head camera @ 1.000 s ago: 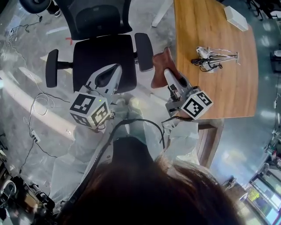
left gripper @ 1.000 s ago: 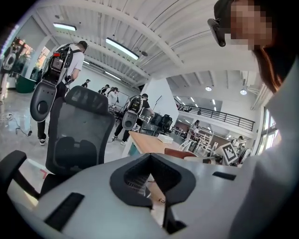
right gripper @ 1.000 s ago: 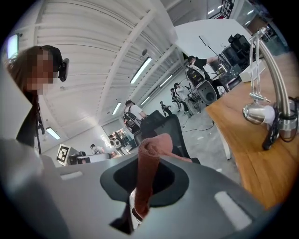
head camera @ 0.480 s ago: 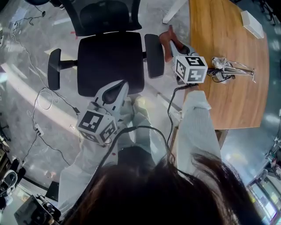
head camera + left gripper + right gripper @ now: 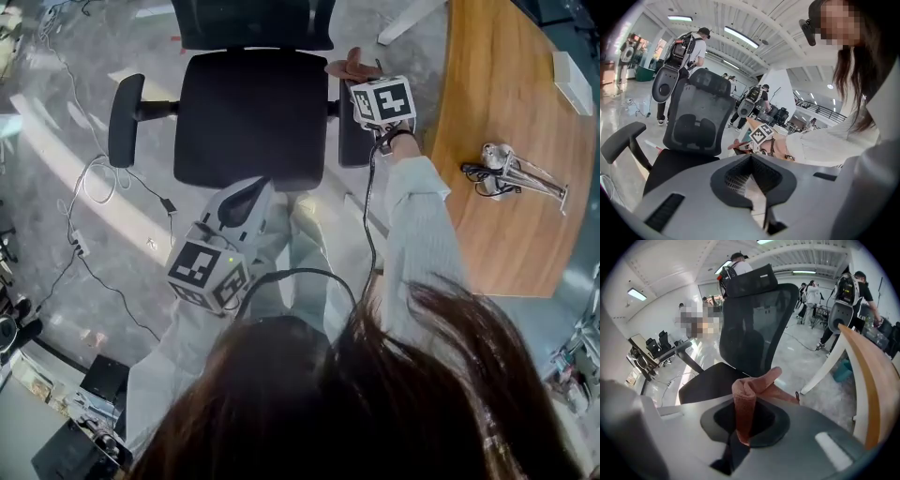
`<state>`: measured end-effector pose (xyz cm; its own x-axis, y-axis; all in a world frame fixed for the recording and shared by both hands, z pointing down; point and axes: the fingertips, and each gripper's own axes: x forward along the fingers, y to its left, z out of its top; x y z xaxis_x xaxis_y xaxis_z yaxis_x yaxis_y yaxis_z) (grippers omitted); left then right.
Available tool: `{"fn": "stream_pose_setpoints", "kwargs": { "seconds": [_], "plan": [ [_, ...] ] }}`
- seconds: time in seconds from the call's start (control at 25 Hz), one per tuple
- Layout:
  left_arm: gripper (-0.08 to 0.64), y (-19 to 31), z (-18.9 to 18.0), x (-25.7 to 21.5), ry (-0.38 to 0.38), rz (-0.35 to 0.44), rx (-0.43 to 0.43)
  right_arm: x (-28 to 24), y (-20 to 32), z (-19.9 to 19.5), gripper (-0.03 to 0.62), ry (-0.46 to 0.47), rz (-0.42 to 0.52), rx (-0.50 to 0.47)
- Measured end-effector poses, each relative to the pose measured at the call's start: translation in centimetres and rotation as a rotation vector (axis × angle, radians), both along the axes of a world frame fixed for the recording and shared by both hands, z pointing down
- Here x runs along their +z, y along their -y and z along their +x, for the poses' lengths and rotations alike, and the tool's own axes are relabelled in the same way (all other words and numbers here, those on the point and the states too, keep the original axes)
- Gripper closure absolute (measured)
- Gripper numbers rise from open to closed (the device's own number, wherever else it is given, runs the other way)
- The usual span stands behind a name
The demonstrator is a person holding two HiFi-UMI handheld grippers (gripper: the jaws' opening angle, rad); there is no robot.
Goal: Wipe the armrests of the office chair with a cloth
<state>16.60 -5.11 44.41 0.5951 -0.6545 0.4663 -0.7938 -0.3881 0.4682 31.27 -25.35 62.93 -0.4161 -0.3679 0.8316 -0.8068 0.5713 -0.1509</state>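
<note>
A black office chair (image 5: 248, 112) stands in front of me, its left armrest (image 5: 125, 120) bare. My right gripper (image 5: 358, 80) hovers over the far end of the right armrest (image 5: 349, 150), shut on a reddish-brown cloth (image 5: 350, 67). Its marker cube hides much of that armrest. In the right gripper view the cloth (image 5: 746, 401) stands rolled between the jaws of the right gripper (image 5: 742, 430), with the chair back (image 5: 757, 329) behind. My left gripper (image 5: 253, 190) hangs at the seat's front edge, shut and holding nothing. The left gripper (image 5: 751, 158) looks toward the chair back (image 5: 696, 117).
A wooden table (image 5: 497, 216) lies close on the right, carrying a metal tool with cables (image 5: 511, 169) and a white box (image 5: 572, 82). Cables (image 5: 89, 202) trail over the floor left of the chair. People with backpacks (image 5: 686, 51) stand farther off.
My right gripper has carried the cloth from beside the table edge forward to the far end of the right armrest. The left gripper has stayed near the seat front.
</note>
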Motion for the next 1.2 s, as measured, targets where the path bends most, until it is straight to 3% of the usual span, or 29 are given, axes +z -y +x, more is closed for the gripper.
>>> {"fn": "stream_pose_setpoints", "kwargs": {
  "seconds": [0.28,0.52,0.84,1.2],
  "plan": [
    [0.557,-0.3,0.3,0.1,-0.018,-0.008,0.000,-0.1,-2.8,-0.3,0.570,0.044,-0.058,-0.011],
    [0.557,-0.3,1.6,-0.6,-0.045,0.010,0.033,-1.0,-9.4,-0.5,0.571,0.099,-0.087,-0.058],
    [0.557,-0.8,2.9,-1.4,-0.064,0.026,0.060,-2.7,-18.2,-0.6,0.569,0.138,-0.080,-0.046],
    [0.557,-1.5,3.0,-1.6,-0.066,0.029,0.071,-2.8,-23.1,-0.4,0.569,0.184,-0.145,-0.047]
  ]
}}
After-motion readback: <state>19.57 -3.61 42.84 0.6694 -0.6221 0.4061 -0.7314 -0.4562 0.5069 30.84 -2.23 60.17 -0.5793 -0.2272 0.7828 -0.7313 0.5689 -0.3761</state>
